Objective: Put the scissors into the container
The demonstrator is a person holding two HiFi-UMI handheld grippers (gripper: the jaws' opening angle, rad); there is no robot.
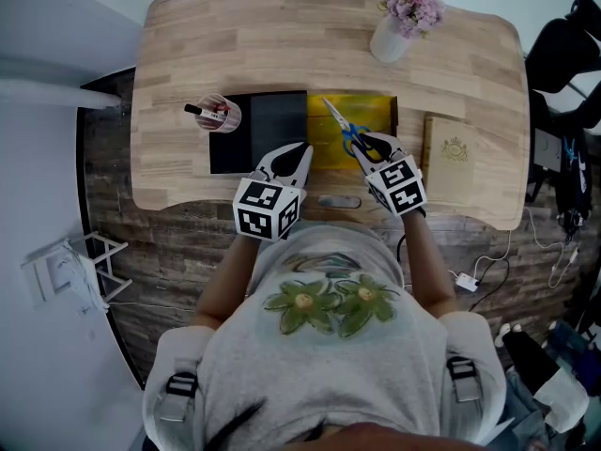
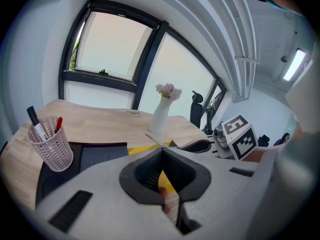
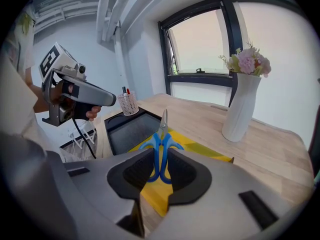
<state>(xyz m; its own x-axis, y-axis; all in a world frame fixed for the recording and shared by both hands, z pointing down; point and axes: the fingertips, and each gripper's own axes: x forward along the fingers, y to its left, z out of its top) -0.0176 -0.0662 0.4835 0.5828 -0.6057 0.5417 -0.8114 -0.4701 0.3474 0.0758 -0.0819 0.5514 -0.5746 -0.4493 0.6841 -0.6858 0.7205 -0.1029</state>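
Blue-handled scissors (image 1: 340, 122) hang over the yellow pad (image 1: 368, 109), blades pointing away from me. My right gripper (image 1: 372, 146) is shut on their handles; in the right gripper view the scissors (image 3: 161, 136) stand between the pads of the right gripper (image 3: 159, 153), blades up and forward. The container, a white mesh cup (image 1: 219, 114) holding pens, stands at the left by the black tray (image 1: 268, 120). It also shows as the mesh cup (image 2: 50, 145) in the left gripper view and the mesh cup (image 3: 129, 103) in the right one. My left gripper (image 1: 297, 150) hovers over the tray's near edge, jaws shut and empty (image 2: 161, 150).
A white vase with pink flowers (image 1: 396, 22) stands at the back of the wooden table (image 1: 282, 36). A tan book (image 1: 454, 158) lies right of the yellow pad. The table's front edge runs just below both grippers.
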